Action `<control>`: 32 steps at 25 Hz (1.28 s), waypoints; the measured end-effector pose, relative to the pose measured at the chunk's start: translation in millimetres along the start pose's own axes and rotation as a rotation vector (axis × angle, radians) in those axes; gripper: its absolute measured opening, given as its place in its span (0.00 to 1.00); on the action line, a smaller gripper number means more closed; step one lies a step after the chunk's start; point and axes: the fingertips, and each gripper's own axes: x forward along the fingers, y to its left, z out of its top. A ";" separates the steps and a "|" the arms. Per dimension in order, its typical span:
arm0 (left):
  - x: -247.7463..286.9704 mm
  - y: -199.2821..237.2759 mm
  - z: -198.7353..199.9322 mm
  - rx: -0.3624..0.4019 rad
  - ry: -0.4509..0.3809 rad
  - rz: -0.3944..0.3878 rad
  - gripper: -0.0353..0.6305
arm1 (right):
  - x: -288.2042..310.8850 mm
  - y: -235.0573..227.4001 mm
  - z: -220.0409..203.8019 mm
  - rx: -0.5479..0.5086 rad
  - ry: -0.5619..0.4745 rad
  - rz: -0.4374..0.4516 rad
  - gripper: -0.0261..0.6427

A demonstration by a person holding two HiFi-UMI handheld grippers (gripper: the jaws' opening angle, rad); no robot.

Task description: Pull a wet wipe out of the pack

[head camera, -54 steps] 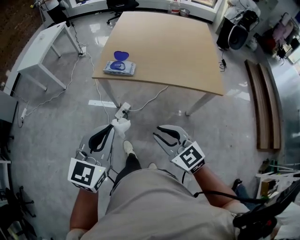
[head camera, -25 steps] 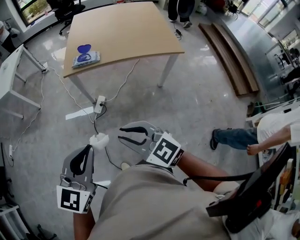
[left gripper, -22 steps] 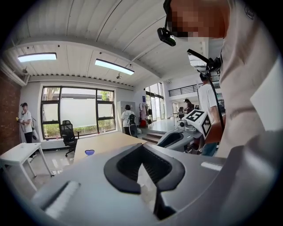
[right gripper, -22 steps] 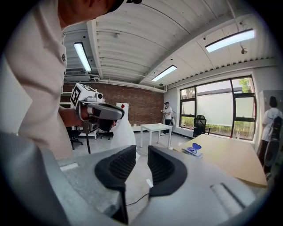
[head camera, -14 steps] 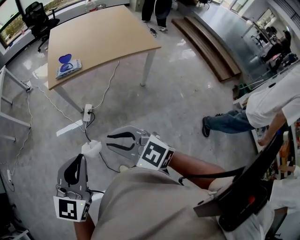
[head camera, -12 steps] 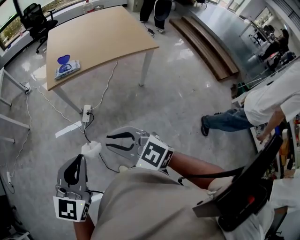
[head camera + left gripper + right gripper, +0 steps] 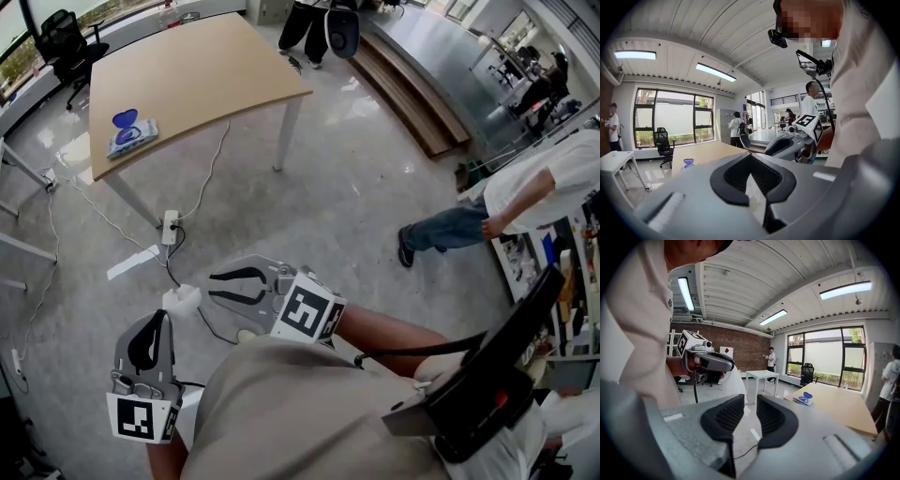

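Lower left of the head view: left tongs [image 7: 172, 317] shut on one crumpled white wet wipe [image 7: 181, 300]. Just beside, right tongs [image 7: 212, 286] a little apart, gripping nothing. One pack [image 7: 132, 138], blue lid open, on the surface [image 7: 206, 66] at upper left, well apart from both tongs. Only in the left gripper view: wipe's edge pinched between the pads.

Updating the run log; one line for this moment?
left hand-held gripper: shut on wet wipe | right hand-held gripper: open, empty | pack: lid open, on table
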 end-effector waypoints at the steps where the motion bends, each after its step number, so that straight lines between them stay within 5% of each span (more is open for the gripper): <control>1: -0.4 0.8 0.0 0.000 0.000 0.005 0.06 | 1.1 1.4 -0.2 -0.001 0.000 0.001 0.16; 32: 13.2 -2.9 -0.9 -0.001 0.009 -0.007 0.06 | -4.8 -7.7 -5.1 -0.026 0.038 0.014 0.16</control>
